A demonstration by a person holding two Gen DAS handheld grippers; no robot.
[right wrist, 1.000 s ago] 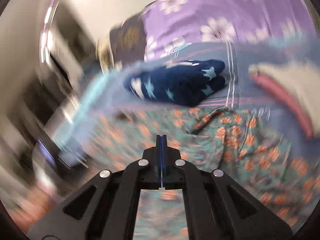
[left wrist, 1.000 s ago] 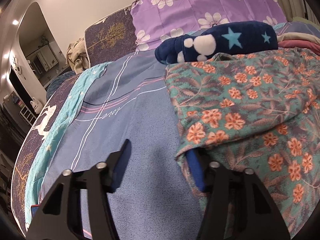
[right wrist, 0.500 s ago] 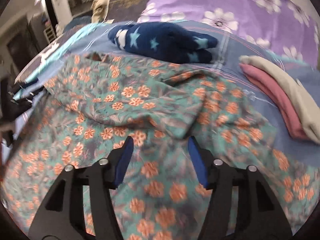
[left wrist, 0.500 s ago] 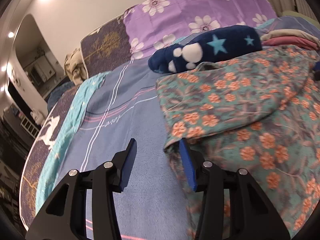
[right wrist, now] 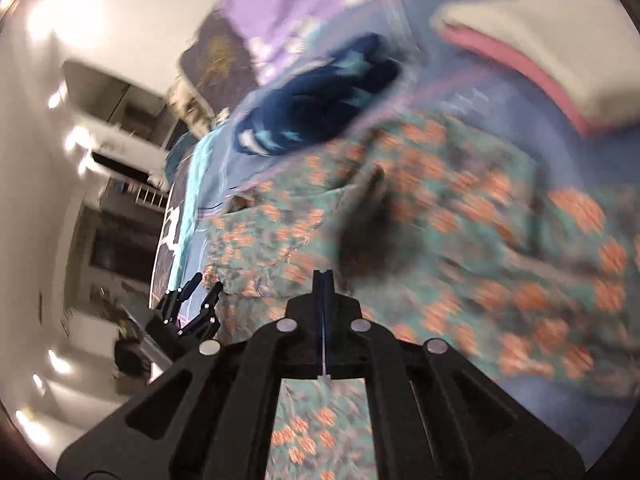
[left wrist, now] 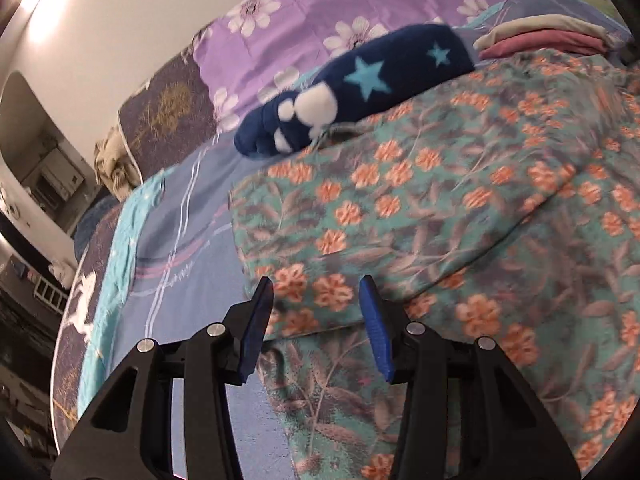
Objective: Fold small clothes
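Left gripper (left wrist: 316,300): spread wide, nothing between its blue pads (left wrist: 256,320); it hovers low over the near left corner of the floral garment (left wrist: 420,216), where a folded-over edge lies just ahead of the fingertips. It also shows small in the right wrist view (right wrist: 204,286), at the garment's left edge.
Right gripper (right wrist: 323,280): clenched, the two blue pads pressed flat together; whether cloth is pinched between them I cannot tell, as that view is smeared with blur.
Floral garment: teal with orange flowers (right wrist: 460,240), spread across the middle and right of the bed, its upper layer folded over a lower one, with a soft ridge running across it.
Bed (left wrist: 192,240): covered by a blue-grey sheet with pale lines and a turquoise band along its left side; the bare sheet shows to the left of the garment.
Star bundle (left wrist: 360,84): dark blue fleece with light blue stars and white spots, lying at the garment's far edge, touching or just behind it.
Folded stack (left wrist: 548,34): a cream piece on a pink one, at the far right of the bed, beyond the garment; close and blurred in the right wrist view (right wrist: 540,52).
Pillows (left wrist: 320,12): purple with white flowers, against the wall at the head of the bed, with a darker one (left wrist: 168,116) to their left.
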